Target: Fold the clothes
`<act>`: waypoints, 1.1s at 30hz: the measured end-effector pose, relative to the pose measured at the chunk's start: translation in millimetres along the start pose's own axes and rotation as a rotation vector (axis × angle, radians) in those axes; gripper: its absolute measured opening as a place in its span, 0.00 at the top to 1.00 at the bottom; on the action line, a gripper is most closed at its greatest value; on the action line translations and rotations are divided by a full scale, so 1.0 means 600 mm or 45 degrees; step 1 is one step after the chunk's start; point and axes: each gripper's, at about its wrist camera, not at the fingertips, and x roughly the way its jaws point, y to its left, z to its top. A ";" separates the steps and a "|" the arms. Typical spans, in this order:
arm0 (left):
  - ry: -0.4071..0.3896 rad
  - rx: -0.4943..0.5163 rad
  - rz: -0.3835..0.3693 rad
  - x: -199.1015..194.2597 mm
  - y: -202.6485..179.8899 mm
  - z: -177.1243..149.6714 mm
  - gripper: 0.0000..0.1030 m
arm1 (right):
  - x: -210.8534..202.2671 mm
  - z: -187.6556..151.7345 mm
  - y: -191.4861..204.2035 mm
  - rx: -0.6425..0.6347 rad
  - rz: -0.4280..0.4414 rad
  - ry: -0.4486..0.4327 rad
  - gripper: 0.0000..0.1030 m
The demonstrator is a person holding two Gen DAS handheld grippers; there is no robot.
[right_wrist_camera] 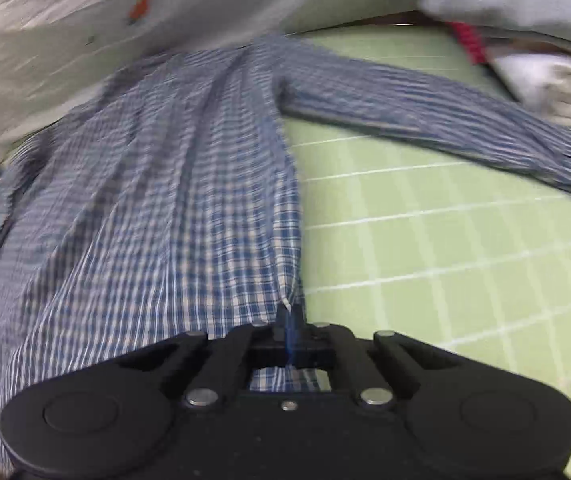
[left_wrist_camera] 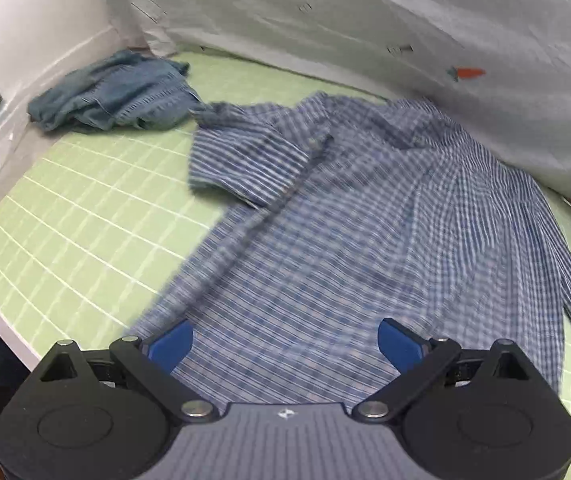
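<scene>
One gripper (right_wrist_camera: 289,320) pinches shirt (right_wrist_camera: 157,184) hem.

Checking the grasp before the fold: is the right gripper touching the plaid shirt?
Touching. The right wrist view shows the right gripper shut on the plaid shirt hem.

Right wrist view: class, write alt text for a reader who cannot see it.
The right gripper is shut on the near edge of a blue checked shirt spread over a green gridded mat. One long sleeve stretches away to the right, and pale fabric lies behind the shirt.
</scene>
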 end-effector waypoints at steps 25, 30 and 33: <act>0.114 0.198 -0.131 0.197 0.078 0.225 0.04 | 0.080 0.041 0.227 0.076 -0.285 0.056 0.00; 0.172 0.303 -0.142 0.263 0.033 0.242 0.04 | 0.115 0.065 0.226 0.117 -0.329 0.085 0.00; 0.226 0.339 -0.150 0.305 0.012 0.245 0.04 | 0.126 0.070 0.233 0.102 -0.324 0.068 0.00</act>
